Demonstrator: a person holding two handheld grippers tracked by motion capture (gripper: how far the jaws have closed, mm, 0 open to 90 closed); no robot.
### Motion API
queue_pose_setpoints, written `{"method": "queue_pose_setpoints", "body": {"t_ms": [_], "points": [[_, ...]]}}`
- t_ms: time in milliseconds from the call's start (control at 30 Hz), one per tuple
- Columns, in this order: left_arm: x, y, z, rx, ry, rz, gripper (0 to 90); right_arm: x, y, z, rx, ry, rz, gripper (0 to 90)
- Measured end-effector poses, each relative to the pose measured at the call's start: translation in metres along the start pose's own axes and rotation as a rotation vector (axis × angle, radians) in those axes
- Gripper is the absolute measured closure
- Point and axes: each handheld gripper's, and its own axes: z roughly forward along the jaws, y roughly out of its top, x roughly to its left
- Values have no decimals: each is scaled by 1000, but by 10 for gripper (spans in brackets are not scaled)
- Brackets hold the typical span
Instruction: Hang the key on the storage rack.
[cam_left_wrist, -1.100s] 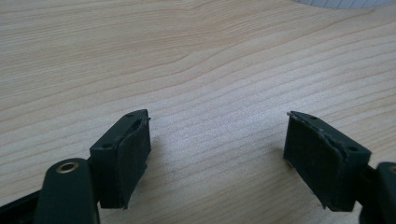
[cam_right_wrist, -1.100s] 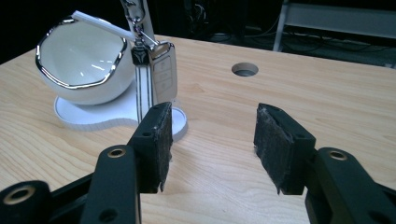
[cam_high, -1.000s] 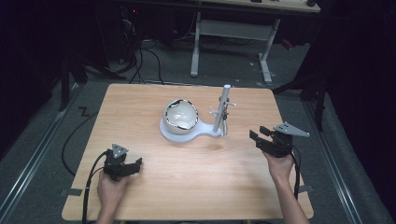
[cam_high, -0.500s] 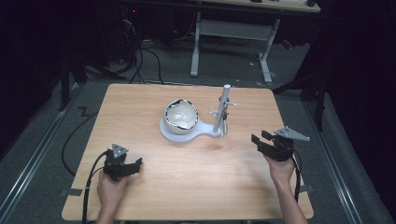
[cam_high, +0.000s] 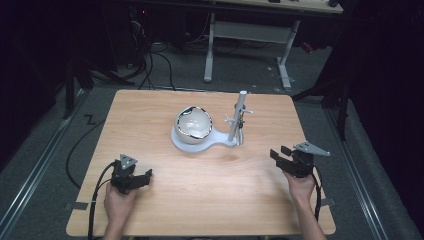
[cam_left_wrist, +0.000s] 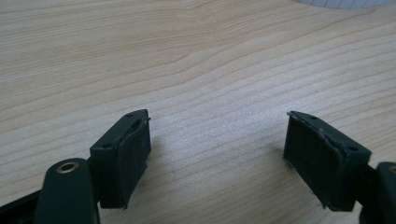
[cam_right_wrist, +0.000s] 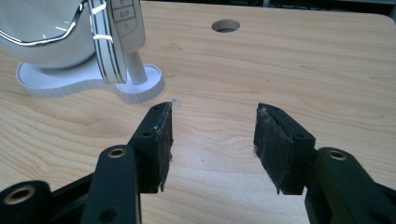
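Two grippers sit at the near table (cam_high: 150, 115) edge: left gripper (cam_high: 141, 178) wide open, right gripper (cam_high: 278, 155) partly open, both empty. Well apart, the white stand (cam_high: 200, 142) with bowl (cam_high: 193, 122) and post (cam_high: 238, 117) sits mid-table, unobstructed.

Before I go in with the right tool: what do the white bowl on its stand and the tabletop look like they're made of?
White bowl: glossy and smooth with a chrome-like rim, probably glazed ceramic or hard plastic; bright reflections on it in the right gripper view.
Stand: matte white, likely plastic, with a ridged edge.
Tabletop: light wood or wood-look laminate, with visible grain lines and a low sheen.
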Motion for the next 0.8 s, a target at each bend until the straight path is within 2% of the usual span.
{"method": "queue_pose_setpoints", "body": {"t_ms": [567,800], "points": [[0,0,0,-1,0,0,232,-1,-17,12,59,-28,11,472],[0,0,0,0,0,0,232,1,-20,19,85,-41,-5,467]]}}
